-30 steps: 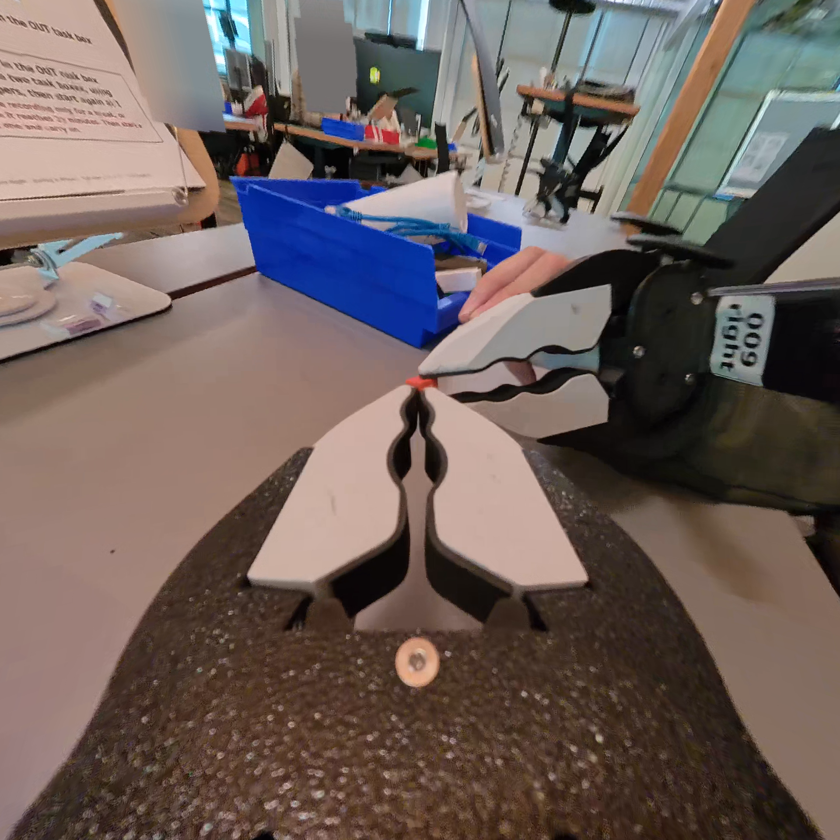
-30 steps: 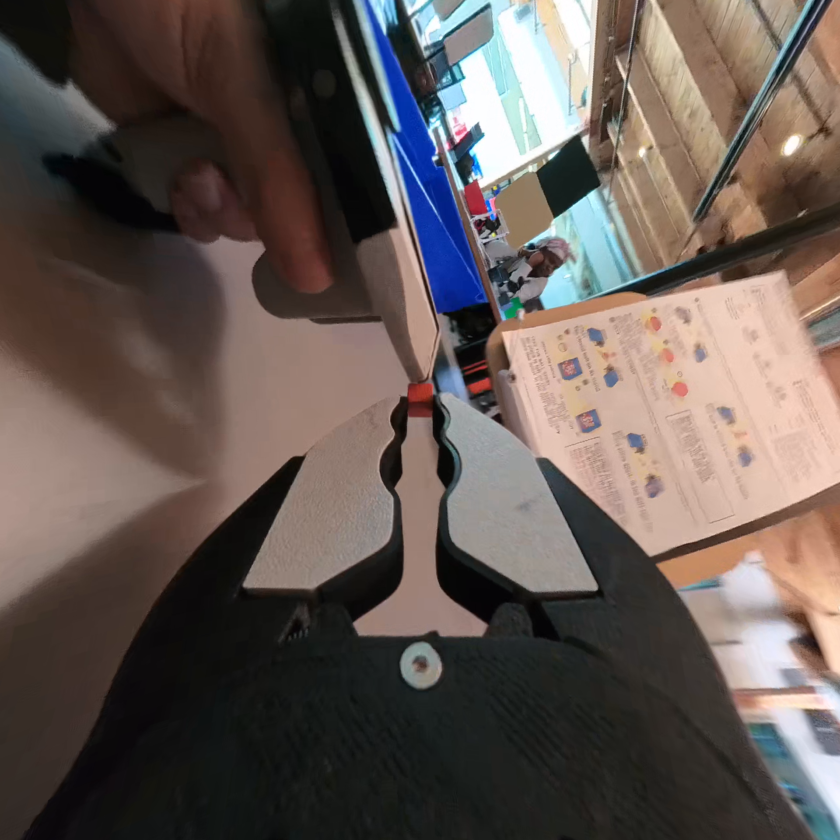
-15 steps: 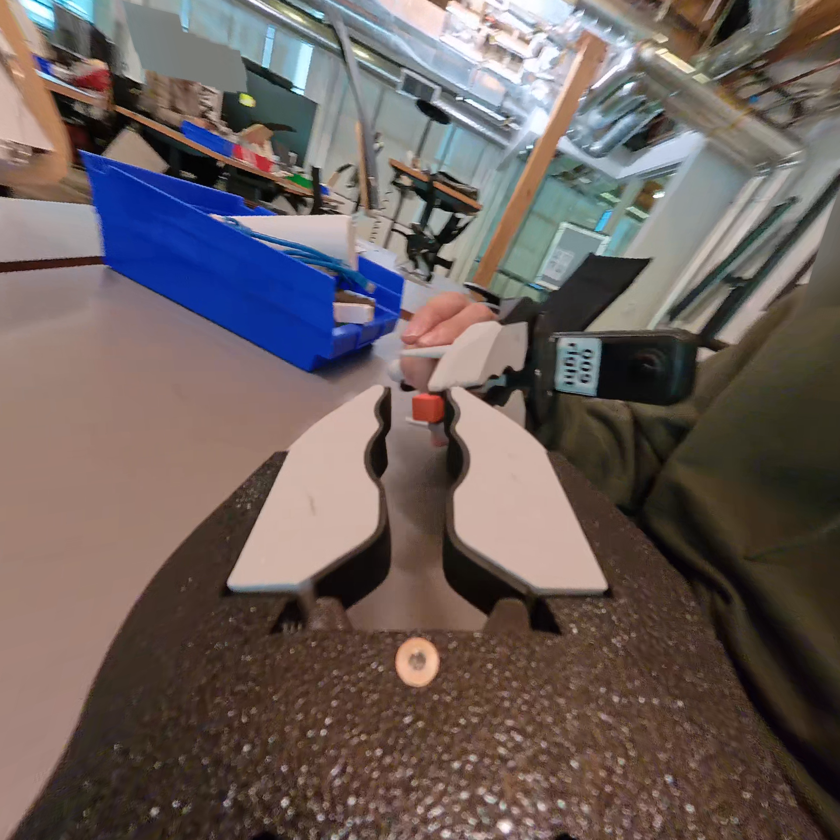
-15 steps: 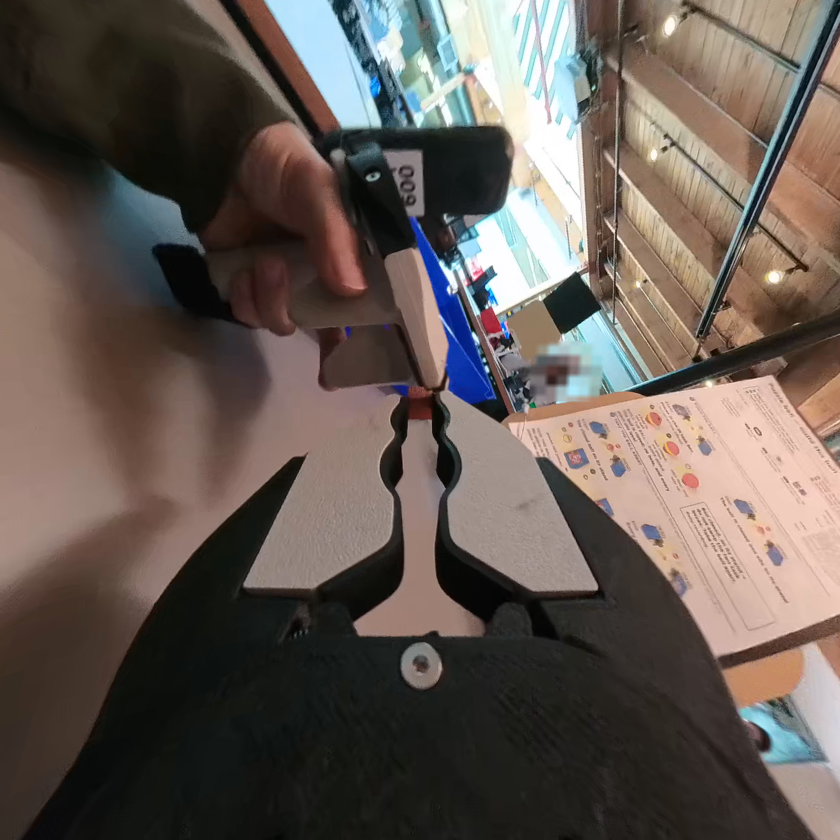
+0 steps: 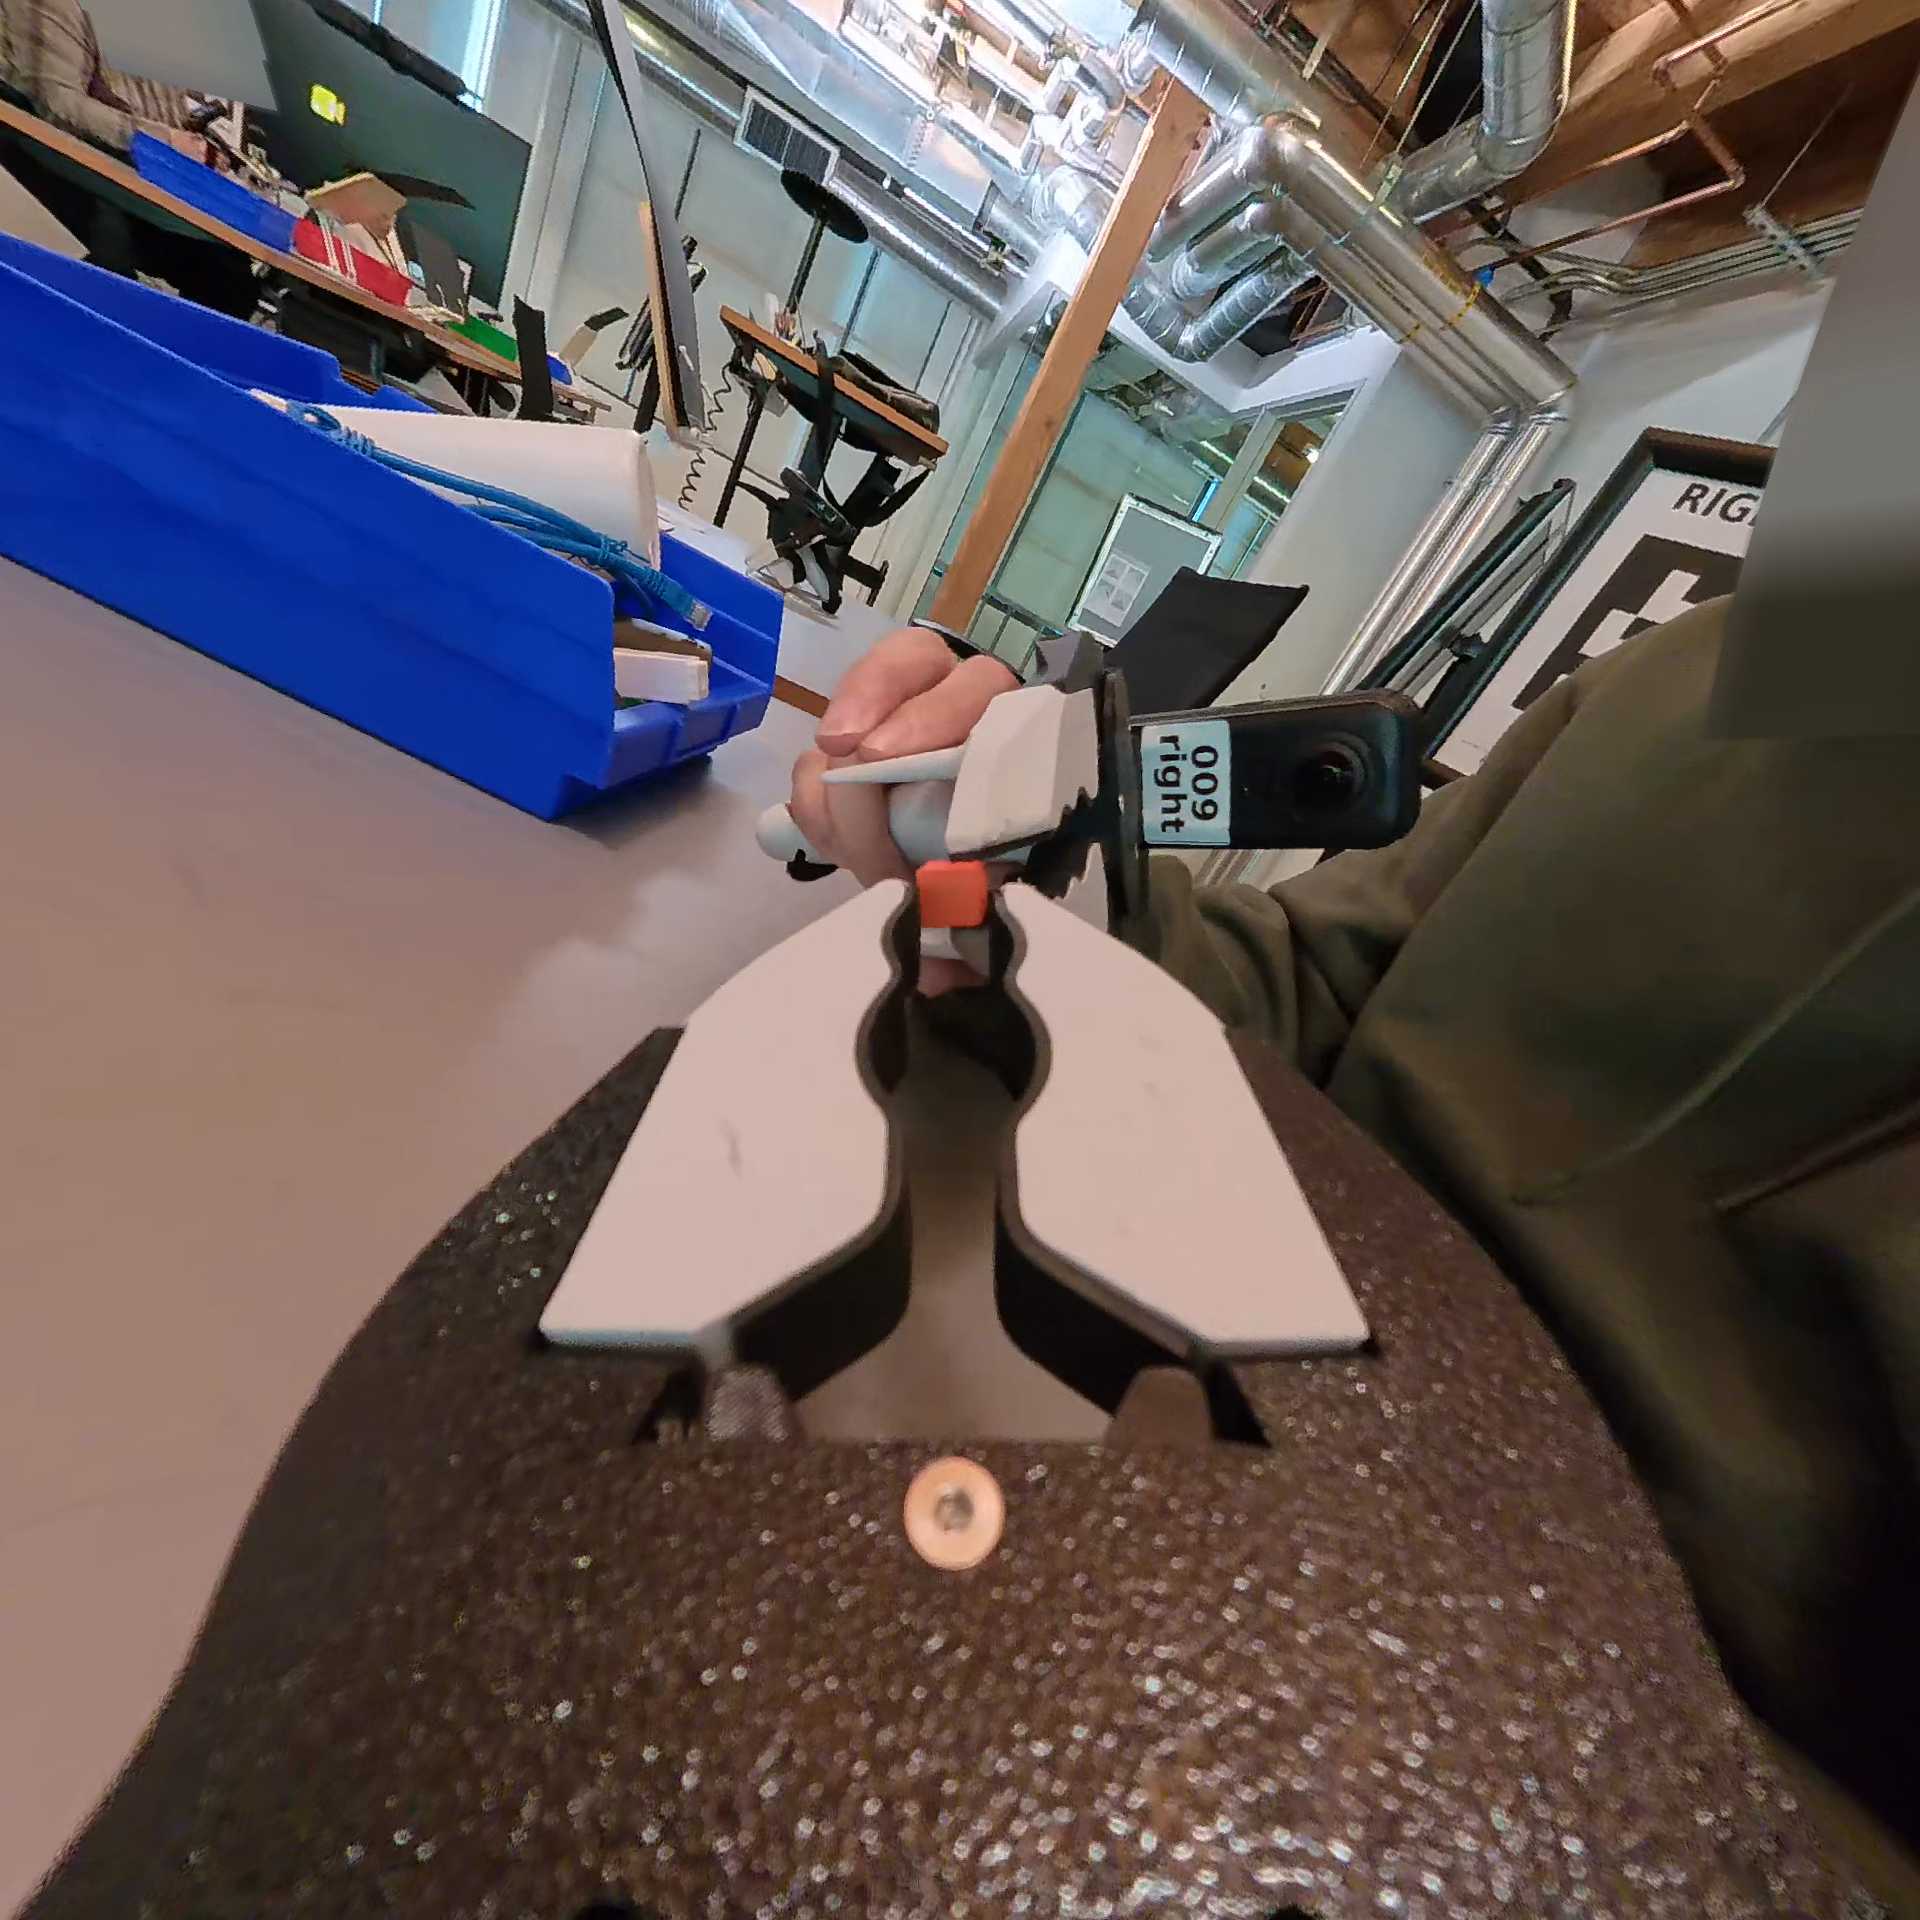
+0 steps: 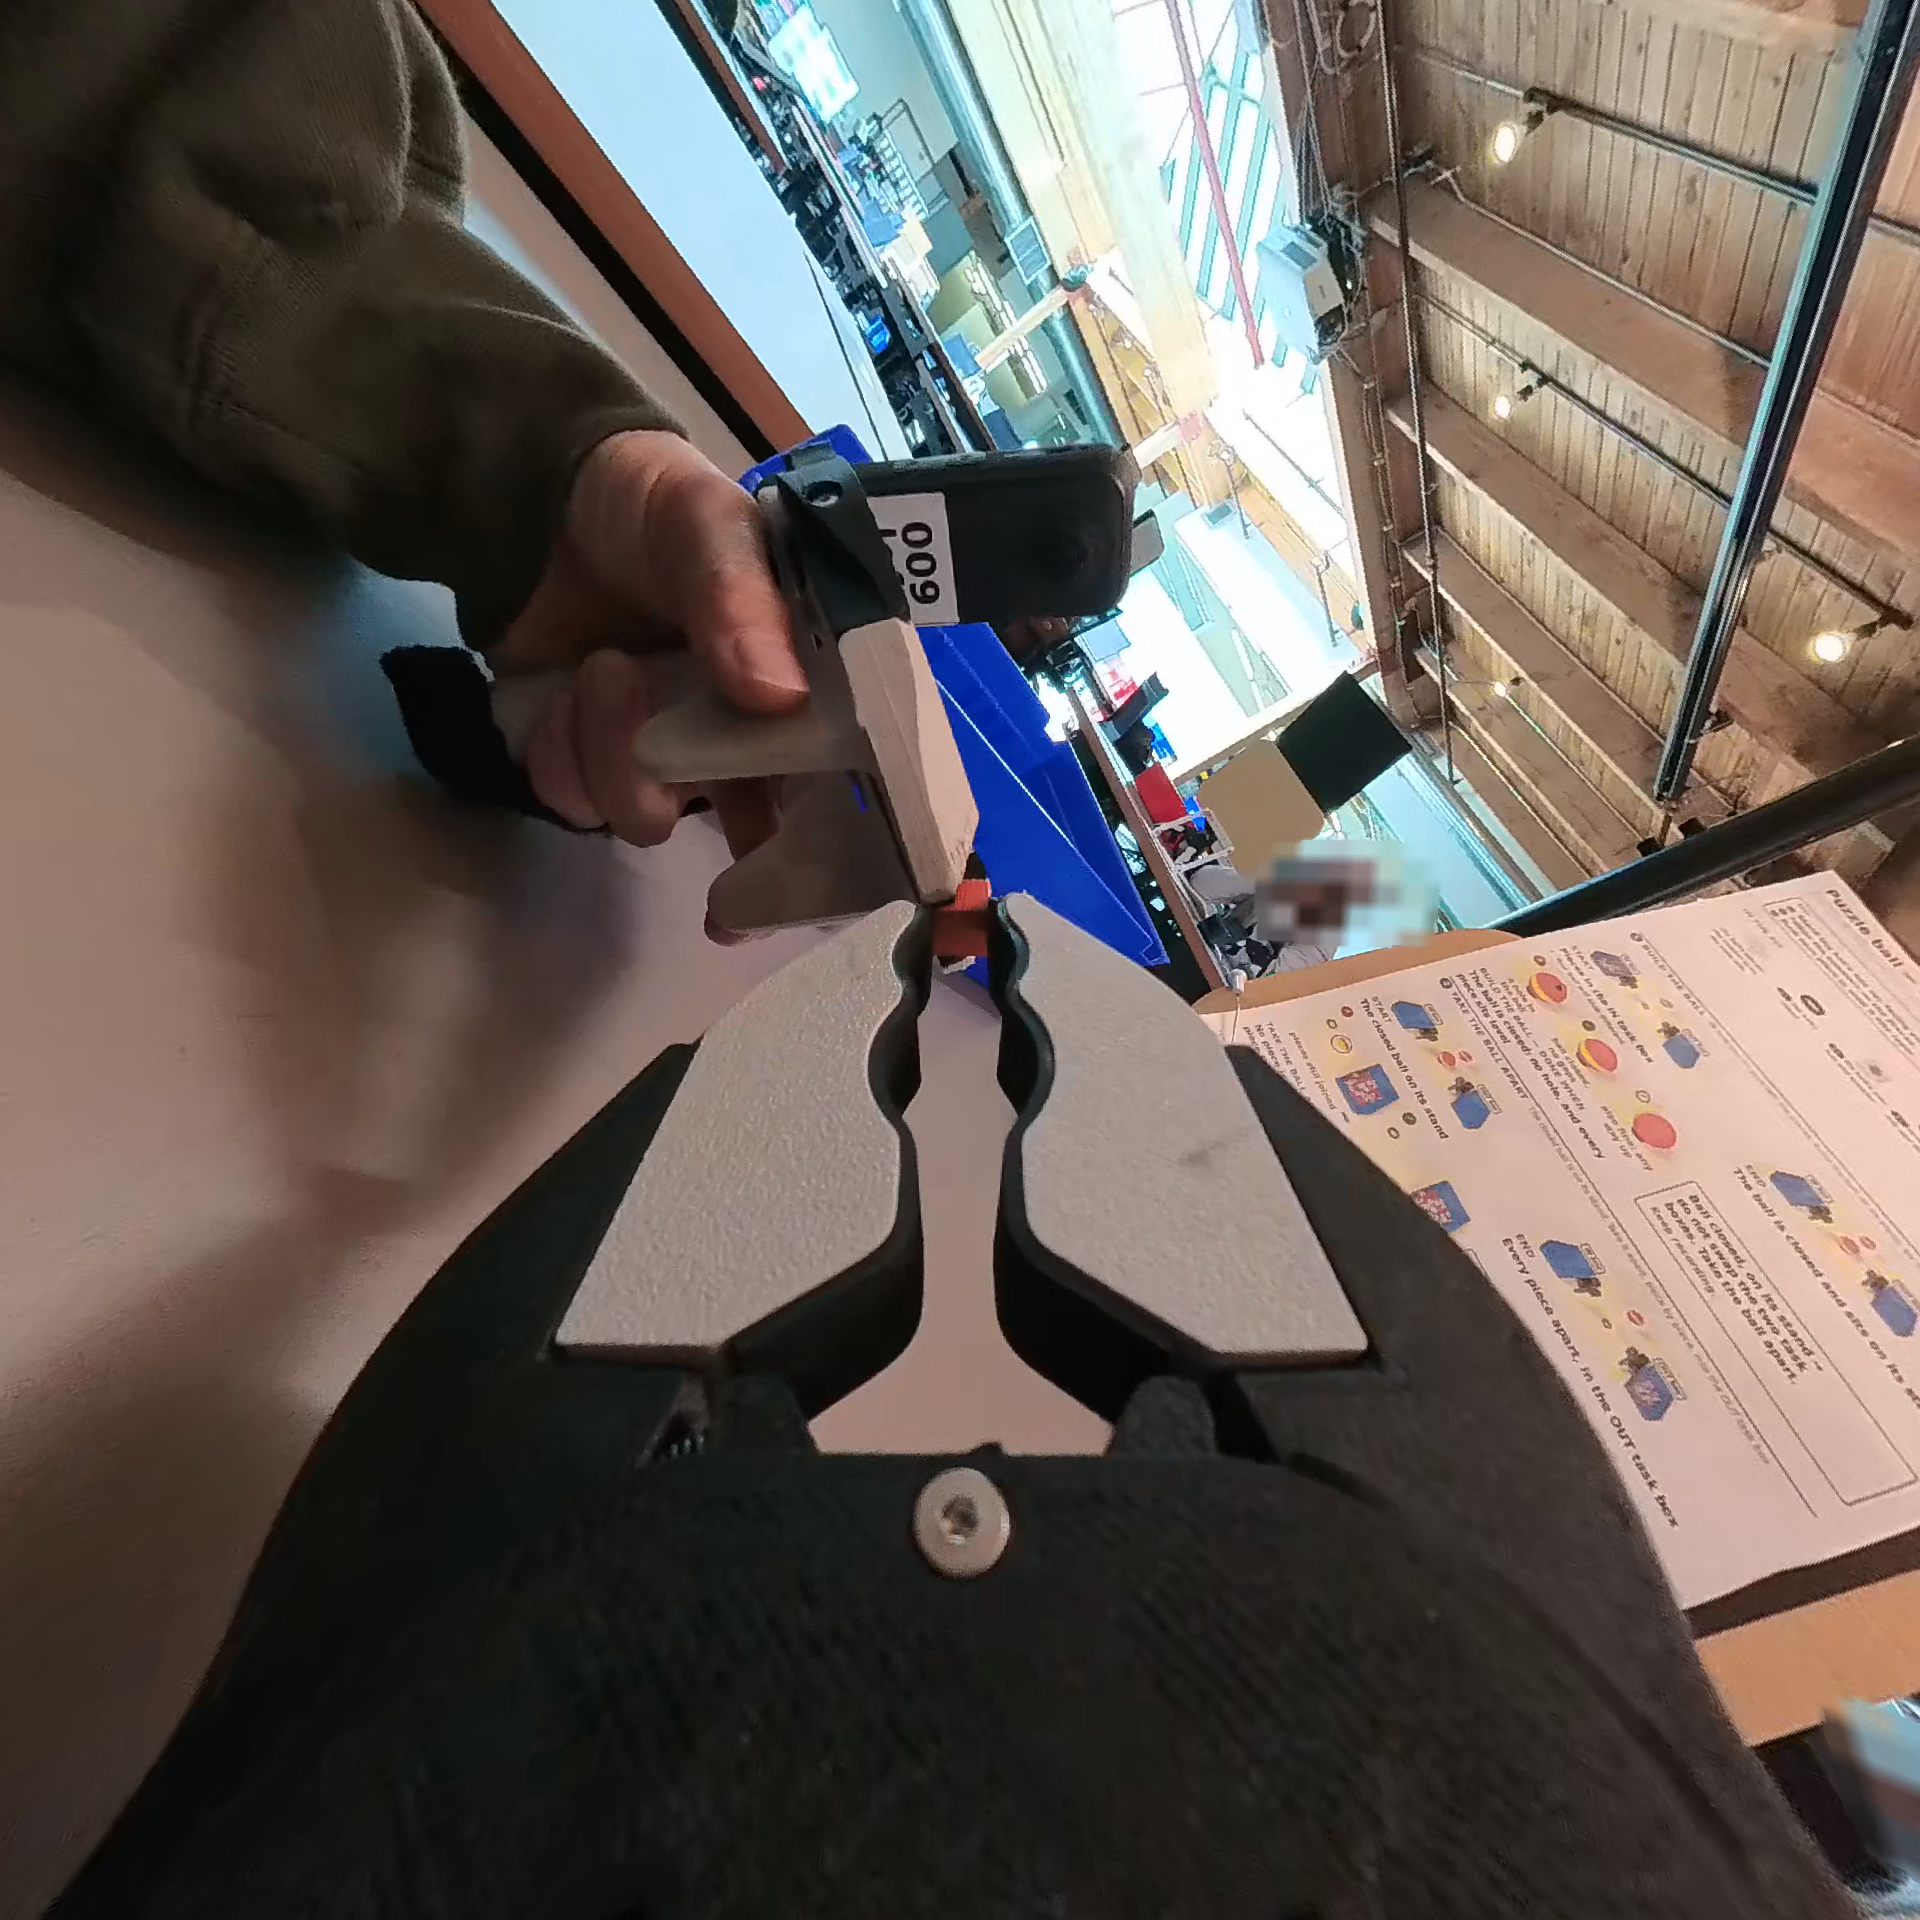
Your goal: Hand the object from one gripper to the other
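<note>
A small orange block (image 5: 951,896) sits between the tips of my right gripper (image 6: 961,920), which is shut on it; the block also shows in the right wrist view (image 6: 961,932). My left gripper (image 5: 948,920) is open, with its tips just short of the block on either side and not pressing it. In the left wrist view the right gripper's fingers (image 5: 1013,769) come in from the right, held by a hand. In the right wrist view the left gripper's fingers (image 6: 904,748) come in from the upper left. Both grippers are held above the grey table (image 5: 260,987).
A blue bin (image 5: 312,582) holding a blue cable (image 5: 540,520) and white pieces stands on the table to the far left. A printed instruction sheet (image 6: 1662,1195) on a board stands right of the right gripper. An olive sleeve (image 5: 1558,935) fills the right side. My two grippers' fingertips are within a few centimetres of each other.
One second ago the left gripper was shut on the orange block while the right closed on it. The left has since opened and let go. The right keeps the block.
</note>
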Available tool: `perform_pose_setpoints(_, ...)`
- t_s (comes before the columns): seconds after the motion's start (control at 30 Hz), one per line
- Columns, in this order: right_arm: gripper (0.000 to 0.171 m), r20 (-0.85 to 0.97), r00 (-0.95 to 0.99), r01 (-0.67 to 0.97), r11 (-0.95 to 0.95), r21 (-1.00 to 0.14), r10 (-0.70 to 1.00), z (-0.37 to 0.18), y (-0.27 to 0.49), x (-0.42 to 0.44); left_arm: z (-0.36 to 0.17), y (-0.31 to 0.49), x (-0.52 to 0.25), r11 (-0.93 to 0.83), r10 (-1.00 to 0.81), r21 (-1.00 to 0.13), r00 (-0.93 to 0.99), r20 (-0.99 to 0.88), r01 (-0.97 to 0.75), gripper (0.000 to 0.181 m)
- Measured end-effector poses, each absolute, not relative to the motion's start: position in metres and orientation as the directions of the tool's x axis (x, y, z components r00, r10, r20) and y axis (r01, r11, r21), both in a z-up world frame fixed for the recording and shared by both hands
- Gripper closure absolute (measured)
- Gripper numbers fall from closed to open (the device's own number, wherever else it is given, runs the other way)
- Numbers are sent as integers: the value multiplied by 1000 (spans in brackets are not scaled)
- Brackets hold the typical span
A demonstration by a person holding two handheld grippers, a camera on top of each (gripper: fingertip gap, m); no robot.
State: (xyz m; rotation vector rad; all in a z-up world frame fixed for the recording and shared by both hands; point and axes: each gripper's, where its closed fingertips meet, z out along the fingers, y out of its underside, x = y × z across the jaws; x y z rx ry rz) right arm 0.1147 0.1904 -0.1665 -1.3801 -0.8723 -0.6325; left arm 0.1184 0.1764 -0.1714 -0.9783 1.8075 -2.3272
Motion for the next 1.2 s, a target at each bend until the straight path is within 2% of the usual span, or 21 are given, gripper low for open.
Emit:
perform_pose_setpoints(0.13, 161, 816, 567, 812, 87, -577, 111, -170, 192, 117, -174, 178, 121, -303, -421, -892, -793, 440, -335, 170)
perform_pose_setpoints(0.2, 160, 749, 653, 746, 76, -662, 113, -171, 193, 120, -174, 180, 122, -262, -479, -929, -801, 360, -261, 171)
perform_pose_setpoints(0.23, 155, 671, 729, 668, 68, -741, 137, -171, 194, 122, -172, 182, 123, -234, -516, -953, -806, 290, -193, 171)
perform_pose_setpoints(0.27, 143, 550, 814, 552, 45, -833, 185, -173, 195, 123, -167, 184, 121, -211, -545, -971, -812, 211, -111, 171)
perform_pose_setpoints(0.33, 118, 180, 942, 204, -61, -977, 283, -180, 199, 128, -156, 186, 118, -186, -579, -982, -809, 97, 15, 171)
perform_pose_setpoints(0.37, 114, -41, 932, 6, -129, -992, 360, -184, 198, 124, -154, 187, 118, -166, -597, -985, -800, 55, 56, 171)
perform_pose_setpoints(0.4, 109, -256, 863, -191, -189, -963, 435, -184, 194, 117, -152, 188, 118, -133, -613, -986, -790, 5, 98, 171)
perform_pose_setpoints(0.47, 114, -599, 644, -535, -279, -797, 476, -176, 192, 117, -154, 184, 115, -59, -617, -984, -781, -95, 166, 171)
perform_pose_setpoints(0.53, 126, -742, 412, -718, -313, -622, 529, -163, 188, 121, -155, 179, 114, 13, -621, -974, -762, -186, 227, 171)
perform_pose_setpoints(0.57, 134, -772, 336, -760, -329, -560, 539, -160, 187, 122, -155, 177, 113, 39, -620, -966, -752, -224, 256, 171)
perform_pose_setpoints(0.6, 133, -785, 287, -778, -345, -525, 549, -158, 186, 121, -154, 175, 113, 62, -619, -959, -743, -254, 276, 171)
perform_pose_setpoints(0.83, 136, -796, 175, -764, -430, -481, 580, -155, 182, 104, -159, 171, 116, 143, -624, -940, -709, -329, 310, 171)
perform_pose_setpoints(0.9, 154, -799, 137, -785, -428, -448, 585, -154, 181, 106, -160, 170, 116, 145, -626, -939, -706, -332, 313, 171)
perform_pose_setpoints(0.97, 155, -809, 78, -800, -447, -400, 583, -153, 181, 107, -161, 170, 117, 157, -628, -936, -700, -342, 317, 171)
perform_pose_setpoints(1.13, 160, -816, 79, -791, -463, -401, 572, -155, 182, 103, -160, 171, 119, 189, -638, -923, -673, -374, 334, 171)
perform_pose_setpoints(1.2, 160, -806, 119, -778, -449, -438, 580, -156, 182, 104, -160, 171, 119, 194, -641, -923, -669, -375, 331, 171)
